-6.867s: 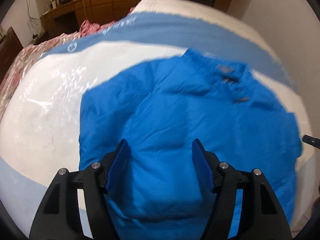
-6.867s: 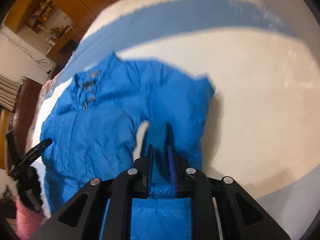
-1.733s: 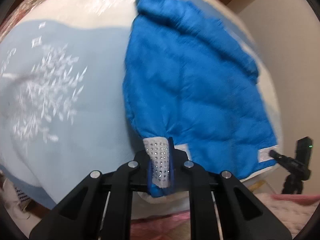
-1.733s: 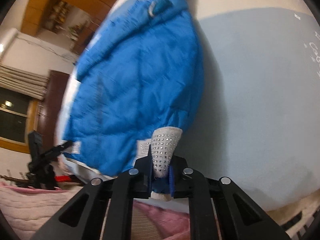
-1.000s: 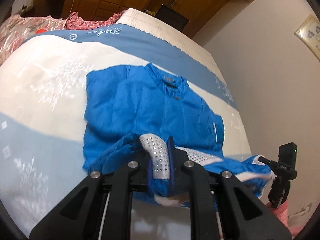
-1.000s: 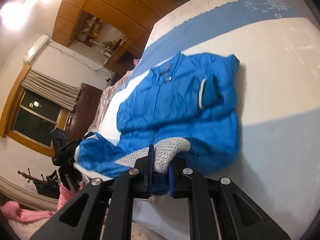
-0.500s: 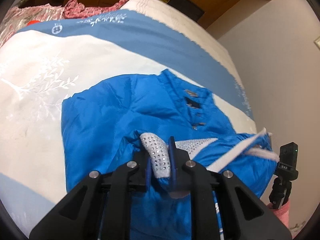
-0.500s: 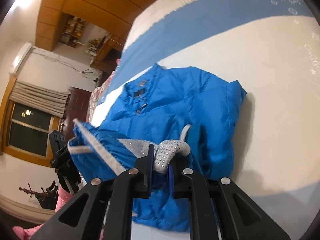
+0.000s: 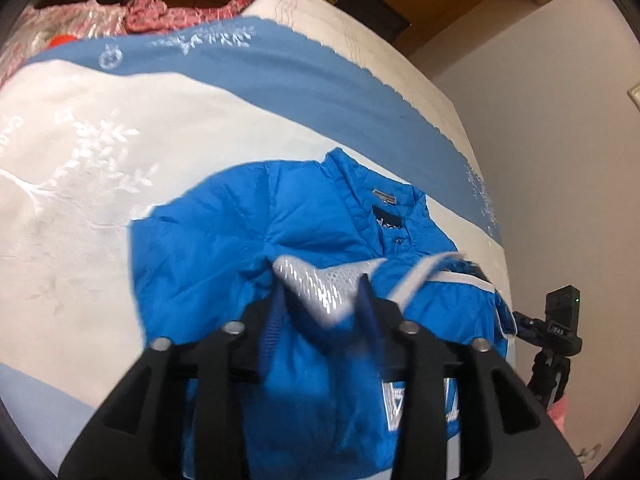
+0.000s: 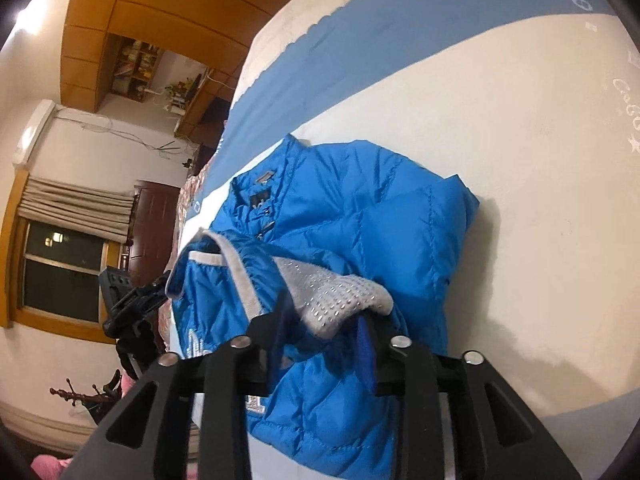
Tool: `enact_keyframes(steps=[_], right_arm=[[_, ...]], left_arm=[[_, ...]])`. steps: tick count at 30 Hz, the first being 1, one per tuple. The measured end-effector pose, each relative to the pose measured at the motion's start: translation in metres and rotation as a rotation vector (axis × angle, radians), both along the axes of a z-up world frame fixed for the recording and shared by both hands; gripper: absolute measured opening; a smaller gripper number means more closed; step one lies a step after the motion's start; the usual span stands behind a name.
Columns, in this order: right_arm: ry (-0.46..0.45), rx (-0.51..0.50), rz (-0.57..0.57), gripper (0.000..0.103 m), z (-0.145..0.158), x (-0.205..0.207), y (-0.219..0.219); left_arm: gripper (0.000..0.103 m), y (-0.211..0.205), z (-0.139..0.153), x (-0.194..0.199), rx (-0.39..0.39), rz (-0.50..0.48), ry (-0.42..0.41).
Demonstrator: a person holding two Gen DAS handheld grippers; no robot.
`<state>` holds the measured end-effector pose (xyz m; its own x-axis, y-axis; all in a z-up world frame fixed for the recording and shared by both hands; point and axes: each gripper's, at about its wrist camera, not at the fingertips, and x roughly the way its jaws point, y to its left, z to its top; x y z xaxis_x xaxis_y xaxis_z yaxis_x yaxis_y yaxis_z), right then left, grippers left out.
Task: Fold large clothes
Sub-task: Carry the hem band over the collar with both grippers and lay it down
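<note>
One bright blue quilted puffer jacket (image 9: 224,248) lies on a bed covered with a white-and-blue patterned bedspread (image 9: 72,184), collar toward the far end and its lower part folded up over the chest. Two grey hem bands studded with silver dots are in sight, one in front of each tool.

The left hand-held gripper (image 9: 322,312) has its jaws opening, and the studded grey hem band (image 9: 320,280) sits loosely between the blue pads, no longer pinched. The right hand-held gripper (image 10: 326,330) is opening likewise, the other studded hem corner (image 10: 340,300) draped across the gap between its pads.

Only the left view shows a heap of pink floral bedding (image 9: 168,8) beyond the bed and a plain white wall. Only the right view shows a dark window with a folded beige blind (image 10: 64,240), a brown door (image 10: 154,224), orange wooden cupboards (image 10: 160,12) and a shelf nook.

Each view catches one small black camera on a tripod (image 9: 560,320) off the bed's edge, partly hidden in the right view by the lifted hem.
</note>
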<state>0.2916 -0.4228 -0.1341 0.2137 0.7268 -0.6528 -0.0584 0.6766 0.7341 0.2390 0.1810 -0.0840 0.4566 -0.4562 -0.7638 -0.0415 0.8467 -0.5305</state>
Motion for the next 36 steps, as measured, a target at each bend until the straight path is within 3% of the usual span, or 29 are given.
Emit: enact_keyframes(steps=[2,5,8,11,15,18,19,20,22,23,24,27,31,36], right_arm=[[-0.029,-0.031,-0.027,0.073,0.007,-0.005,-0.004],[-0.056,-0.053,-0.028,0.073,0.013,-0.01,-0.01],[-0.087,-0.145,-0.015,0.073,0.015,-0.008,-0.007],[-0.114,-0.2,0.005,0.073,0.014,0.0,0.003],[-0.161,-0.33,0.049,0.073,0.006,0.019,0.025],[-0.163,-0.38,0.103,0.073,-0.006,0.03,0.041],[-0.164,-0.394,0.116,0.071,-0.009,0.032,0.045],[-0.169,-0.399,0.128,0.059,-0.01,0.032,0.048],[-0.192,-0.415,0.129,0.041,-0.008,0.031,0.051],[-0.216,-0.412,0.129,0.026,-0.004,0.029,0.05],[-0.232,-0.393,0.122,0.021,0.001,0.026,0.046],[-0.265,-0.332,0.093,0.014,0.02,0.023,0.033],[-0.302,-0.293,0.075,0.014,0.046,0.027,0.026],[-0.334,-0.293,0.05,0.014,0.068,0.051,0.027]], left_arm=[[0.052,0.007,0.008,-0.011,0.048,0.011,-0.029],[0.052,0.014,0.013,-0.02,0.117,0.019,-0.042],[0.052,0.011,0.012,-0.017,0.195,0.008,-0.047],[0.053,0.002,0.007,-0.004,0.227,-0.009,-0.047],[0.055,-0.022,-0.003,0.019,0.347,-0.068,-0.063],[0.059,-0.038,-0.015,0.036,0.391,-0.128,-0.051],[0.058,-0.043,-0.021,0.042,0.416,-0.135,-0.04],[0.053,-0.046,-0.024,0.045,0.431,-0.14,-0.035],[0.034,-0.053,-0.028,0.047,0.469,-0.152,-0.038],[0.021,-0.055,-0.028,0.046,0.475,-0.161,-0.045],[0.016,-0.056,-0.025,0.044,0.472,-0.167,-0.06],[0.012,-0.053,-0.011,0.036,0.45,-0.139,-0.112],[0.011,-0.047,0.018,0.034,0.403,-0.084,-0.178],[0.011,-0.049,0.047,0.05,0.415,-0.046,-0.256]])
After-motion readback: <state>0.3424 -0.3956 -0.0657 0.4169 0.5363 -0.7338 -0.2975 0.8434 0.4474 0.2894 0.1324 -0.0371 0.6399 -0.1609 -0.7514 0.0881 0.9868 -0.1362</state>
